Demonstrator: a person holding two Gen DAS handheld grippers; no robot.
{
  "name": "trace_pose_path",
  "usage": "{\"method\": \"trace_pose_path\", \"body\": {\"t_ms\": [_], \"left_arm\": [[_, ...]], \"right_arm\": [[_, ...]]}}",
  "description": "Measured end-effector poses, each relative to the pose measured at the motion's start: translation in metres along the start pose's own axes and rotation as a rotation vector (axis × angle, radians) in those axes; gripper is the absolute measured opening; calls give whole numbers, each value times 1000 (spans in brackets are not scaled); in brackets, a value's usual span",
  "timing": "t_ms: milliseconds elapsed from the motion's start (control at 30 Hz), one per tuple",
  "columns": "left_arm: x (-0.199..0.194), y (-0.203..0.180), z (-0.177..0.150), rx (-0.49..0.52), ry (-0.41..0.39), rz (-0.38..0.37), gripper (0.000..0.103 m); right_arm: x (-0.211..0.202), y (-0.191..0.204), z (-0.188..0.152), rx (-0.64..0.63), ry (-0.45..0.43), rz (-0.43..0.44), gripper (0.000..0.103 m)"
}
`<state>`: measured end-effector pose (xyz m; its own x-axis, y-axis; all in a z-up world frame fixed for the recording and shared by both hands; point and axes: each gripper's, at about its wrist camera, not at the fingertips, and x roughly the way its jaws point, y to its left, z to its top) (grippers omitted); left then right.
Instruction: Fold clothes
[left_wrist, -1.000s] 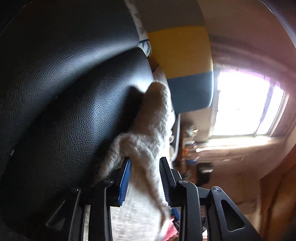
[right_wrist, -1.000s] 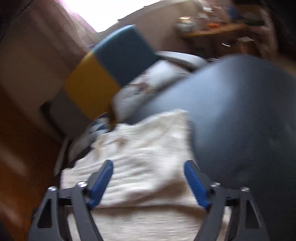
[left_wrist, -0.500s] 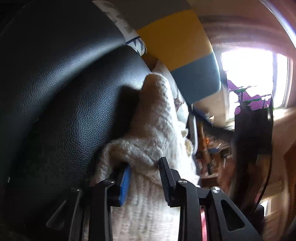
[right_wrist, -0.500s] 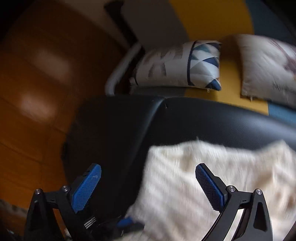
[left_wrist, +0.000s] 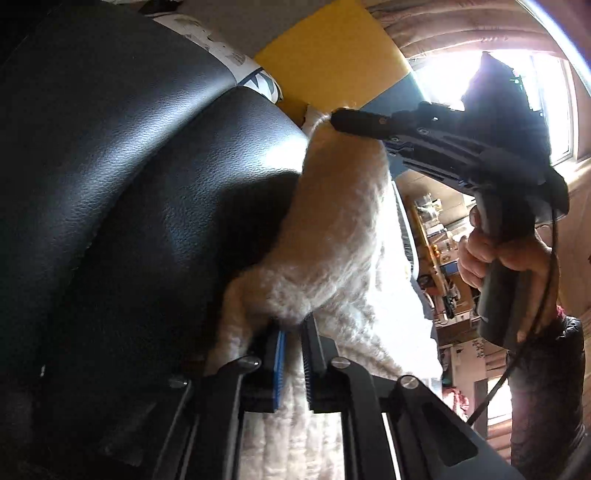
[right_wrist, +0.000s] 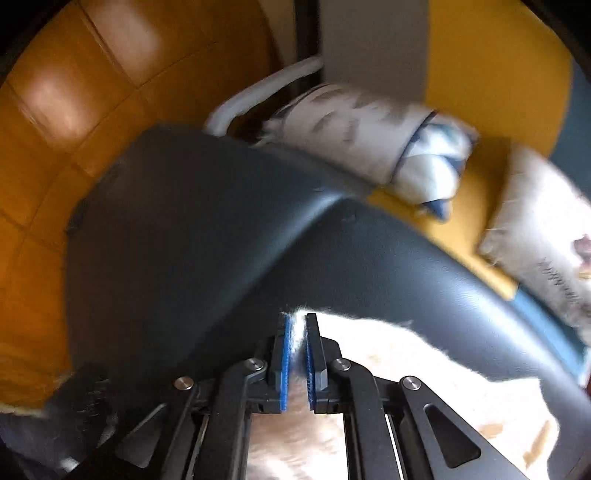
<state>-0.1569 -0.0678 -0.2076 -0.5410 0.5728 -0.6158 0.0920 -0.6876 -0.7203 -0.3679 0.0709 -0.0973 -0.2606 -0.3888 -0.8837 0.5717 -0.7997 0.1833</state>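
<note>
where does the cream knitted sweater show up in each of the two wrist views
Left wrist: cream sweater runs up the centre from the left gripper.
Right wrist: bottom centre to right, edge pinched in the right gripper.
Shared landmark: black leather seat.

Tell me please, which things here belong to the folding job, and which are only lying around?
Part of the job:
- cream sweater, on the black seat
- left gripper, shut on the sweater
- right gripper, shut on the sweater's far edge

Just lying about:
- patterned pillow
- pale pillow
- yellow cushion
- cluttered shelves in the background
</note>
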Motion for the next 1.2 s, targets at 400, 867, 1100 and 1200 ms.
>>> {"method": "trace_pose_path", "body": {"t_ms": [400, 867, 1100, 1200], "left_arm": [[-45, -19, 4, 55, -110, 22, 18], [41, -65, 69, 233, -5, 138, 16], [38, -95, 82, 371, -50, 213, 22], [39, -110, 81, 441, -97, 201, 22]], "right_arm": [[-39, -43, -42, 232, -204, 14, 7], [-48, -70, -180, 360, -232, -5, 4], [-56, -92, -201, 520, -320, 142, 3], [-74, -98, -203, 532, -362, 80, 8]]}}
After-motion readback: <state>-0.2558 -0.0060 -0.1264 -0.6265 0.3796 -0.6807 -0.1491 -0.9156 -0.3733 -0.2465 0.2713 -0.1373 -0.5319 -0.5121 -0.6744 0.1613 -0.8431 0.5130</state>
